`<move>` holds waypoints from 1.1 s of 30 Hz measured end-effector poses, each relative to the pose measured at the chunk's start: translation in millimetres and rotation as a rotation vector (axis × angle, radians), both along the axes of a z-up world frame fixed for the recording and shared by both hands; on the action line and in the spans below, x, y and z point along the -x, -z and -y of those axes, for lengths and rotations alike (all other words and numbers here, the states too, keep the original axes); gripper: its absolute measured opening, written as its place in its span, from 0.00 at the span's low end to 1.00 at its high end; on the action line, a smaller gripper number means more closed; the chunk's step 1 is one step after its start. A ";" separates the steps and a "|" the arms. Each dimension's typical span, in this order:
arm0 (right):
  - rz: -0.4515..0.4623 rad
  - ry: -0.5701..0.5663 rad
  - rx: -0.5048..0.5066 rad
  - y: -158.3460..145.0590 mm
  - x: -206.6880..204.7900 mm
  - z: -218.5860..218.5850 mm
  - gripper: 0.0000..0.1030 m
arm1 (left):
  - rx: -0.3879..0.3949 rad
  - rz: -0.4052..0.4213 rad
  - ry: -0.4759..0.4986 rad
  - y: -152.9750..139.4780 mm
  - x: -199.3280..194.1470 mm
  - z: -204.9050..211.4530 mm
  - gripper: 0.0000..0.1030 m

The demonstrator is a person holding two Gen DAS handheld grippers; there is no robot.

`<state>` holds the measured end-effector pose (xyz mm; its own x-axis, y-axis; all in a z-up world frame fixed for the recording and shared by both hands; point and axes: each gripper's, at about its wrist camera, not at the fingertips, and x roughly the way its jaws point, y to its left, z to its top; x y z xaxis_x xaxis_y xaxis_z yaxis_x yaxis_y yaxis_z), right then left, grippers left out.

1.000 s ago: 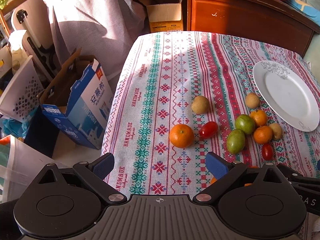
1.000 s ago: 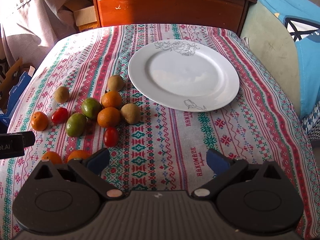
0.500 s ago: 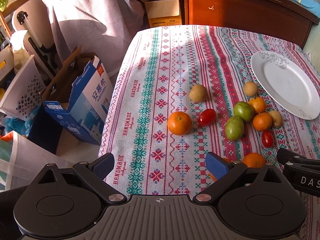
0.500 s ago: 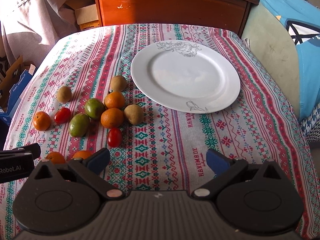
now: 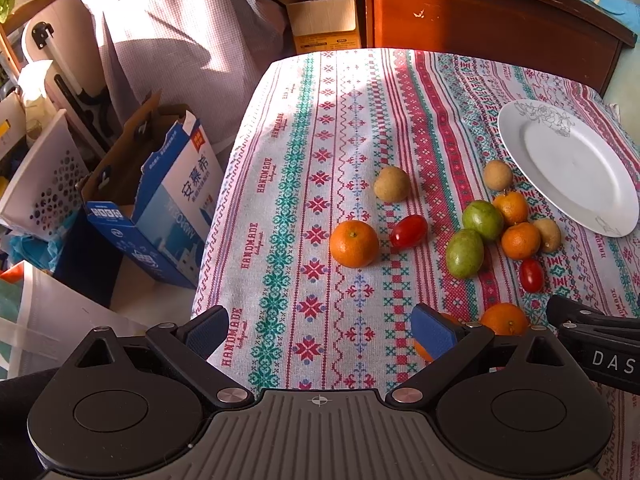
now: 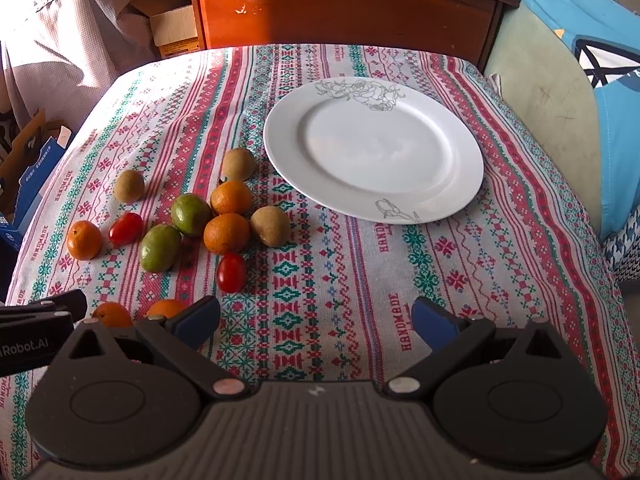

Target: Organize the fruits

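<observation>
Loose fruit lies on a patterned tablecloth (image 5: pixel 320 152): several oranges, one (image 5: pixel 353 244) apart at left, two green fruits (image 5: pixel 465 253), brown kiwis (image 5: pixel 391 184) and red cherry tomatoes (image 5: pixel 408 232). An empty white plate (image 6: pixel 372 152) sits right of the pile; it also shows in the left wrist view (image 5: pixel 572 168). My left gripper (image 5: pixel 320 330) is open and empty above the near table edge. My right gripper (image 6: pixel 316 318) is open and empty over the cloth, with two oranges (image 6: pixel 112 314) by its left finger.
A wooden cabinet (image 6: pixel 344 4) stands behind the table. A blue carton (image 5: pixel 160 196), a white basket (image 5: pixel 44 176) and cardboard boxes (image 5: pixel 324 24) stand off the table's left side. A green chair with blue cloth (image 6: pixel 580 80) is to the right.
Both grippers have drawn back slightly, so the fruit and plate sit a little farther up in each view. Both stay open. No fruit has moved.
</observation>
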<state>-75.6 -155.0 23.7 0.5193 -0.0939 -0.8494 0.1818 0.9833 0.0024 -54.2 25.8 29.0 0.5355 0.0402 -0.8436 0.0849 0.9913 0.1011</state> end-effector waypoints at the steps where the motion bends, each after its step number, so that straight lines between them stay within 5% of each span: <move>1: 0.001 -0.001 0.002 0.0 -0.1 -0.4 0.98 | -0.001 0.000 0.001 0.1 0.1 0.3 0.96; 20: 0.020 -0.006 0.011 -1.0 7.2 6.1 0.97 | 0.037 0.012 0.041 -0.6 3.4 5.1 0.96; 33: 0.115 -0.121 -0.120 -1.8 36.1 18.0 0.88 | 0.111 0.036 0.022 -1.8 7.2 -15.4 0.96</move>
